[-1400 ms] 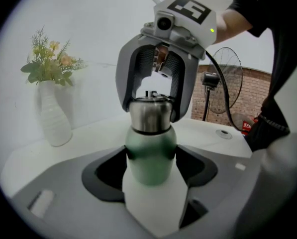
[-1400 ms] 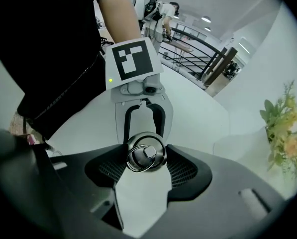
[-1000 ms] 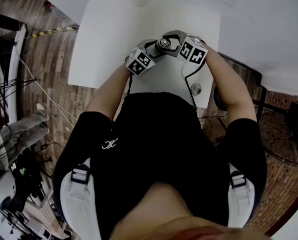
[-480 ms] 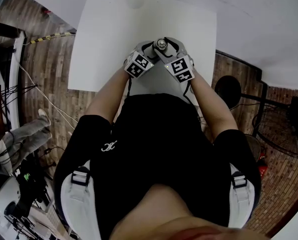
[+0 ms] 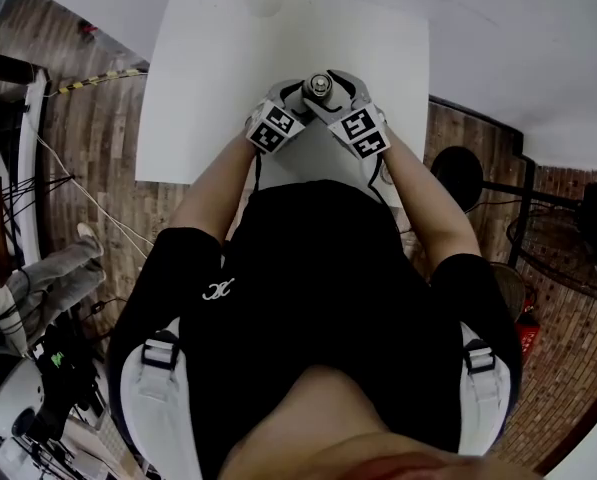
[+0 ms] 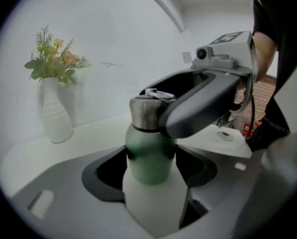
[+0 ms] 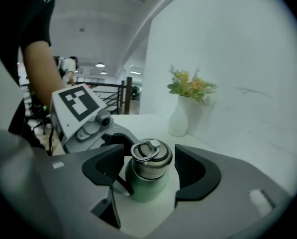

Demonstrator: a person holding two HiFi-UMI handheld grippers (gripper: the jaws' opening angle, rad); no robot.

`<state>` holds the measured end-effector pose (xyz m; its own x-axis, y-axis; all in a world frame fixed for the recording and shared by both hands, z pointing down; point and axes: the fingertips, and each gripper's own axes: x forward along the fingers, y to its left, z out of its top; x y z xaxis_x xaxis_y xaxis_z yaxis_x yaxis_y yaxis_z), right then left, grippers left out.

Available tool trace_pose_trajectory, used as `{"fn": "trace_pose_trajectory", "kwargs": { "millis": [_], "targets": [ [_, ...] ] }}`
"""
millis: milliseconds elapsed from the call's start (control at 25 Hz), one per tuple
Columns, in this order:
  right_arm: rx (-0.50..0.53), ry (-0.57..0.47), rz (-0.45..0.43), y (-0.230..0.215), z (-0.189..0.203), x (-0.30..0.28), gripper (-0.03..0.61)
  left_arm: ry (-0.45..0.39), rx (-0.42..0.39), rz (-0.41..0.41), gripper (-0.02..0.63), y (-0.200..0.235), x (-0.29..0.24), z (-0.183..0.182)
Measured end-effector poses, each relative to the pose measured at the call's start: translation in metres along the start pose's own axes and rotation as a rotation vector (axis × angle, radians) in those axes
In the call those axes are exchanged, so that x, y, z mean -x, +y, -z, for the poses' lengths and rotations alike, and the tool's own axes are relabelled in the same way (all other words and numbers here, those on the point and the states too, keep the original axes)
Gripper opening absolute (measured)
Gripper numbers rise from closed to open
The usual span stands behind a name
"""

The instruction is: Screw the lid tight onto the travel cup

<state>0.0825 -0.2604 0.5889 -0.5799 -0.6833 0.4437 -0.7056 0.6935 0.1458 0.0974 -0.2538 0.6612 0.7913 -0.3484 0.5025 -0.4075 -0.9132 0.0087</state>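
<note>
left gripper (image 6: pixel 151 159) pinches the green travel cup (image 7: pixel 144 187) body; right gripper (image 7: pixel 150 169) jaws, just opening, stand spread around the lid (image 7: pixel 151 158).

My white table (image 5: pixel 208 88) carries a white vase (image 6: pixel 56 117) of yellow and green flowers (image 6: pixel 52 61) at its far edge by the wall (a small round disc (image 6: pixel 224 135) lies near one corner); wooden floor (image 5: pixel 90 133) surrounds it.

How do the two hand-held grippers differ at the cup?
The left hand-held gripper is shut on the cup's green body; the right hand-held gripper surrounds the metal lid. Left jaws press; right jaws have just been opening, with gaps beside the lid. Both meet at one cup.
</note>
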Motion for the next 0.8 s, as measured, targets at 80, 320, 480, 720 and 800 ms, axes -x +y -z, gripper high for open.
{"fn": "trace_pose_trajectory", "kwargs": {
  "millis": [80, 320, 480, 720, 800],
  "targets": [
    [0.165, 0.058, -0.109, 0.011, 0.002, 0.0, 0.32, -0.001, -0.004, 0.002, 0.36, 0.0, 0.004, 0.0],
    [0.779, 0.356, -0.432, 0.012, 0.01, 0.007, 0.323, 0.025, -0.035, 0.007, 0.357, 0.001, -0.004, 0.001],
    [1.078, 0.446, -0.591, 0.017, 0.002, 0.008, 0.275, 0.028, -0.031, 0.005, 0.357, 0.002, -0.004, 0.0],
    [1.367, 0.631, -0.716, 0.013, 0.023, 0.005, 0.264, 0.022, -0.029, 0.016, 0.357, 0.001, 0.001, 0.002],
    [1.373, 0.644, -0.728, 0.011, 0.025, 0.003, 0.256, 0.02, -0.028, 0.012, 0.357, 0.001, 0.003, 0.002]
  ]
}}
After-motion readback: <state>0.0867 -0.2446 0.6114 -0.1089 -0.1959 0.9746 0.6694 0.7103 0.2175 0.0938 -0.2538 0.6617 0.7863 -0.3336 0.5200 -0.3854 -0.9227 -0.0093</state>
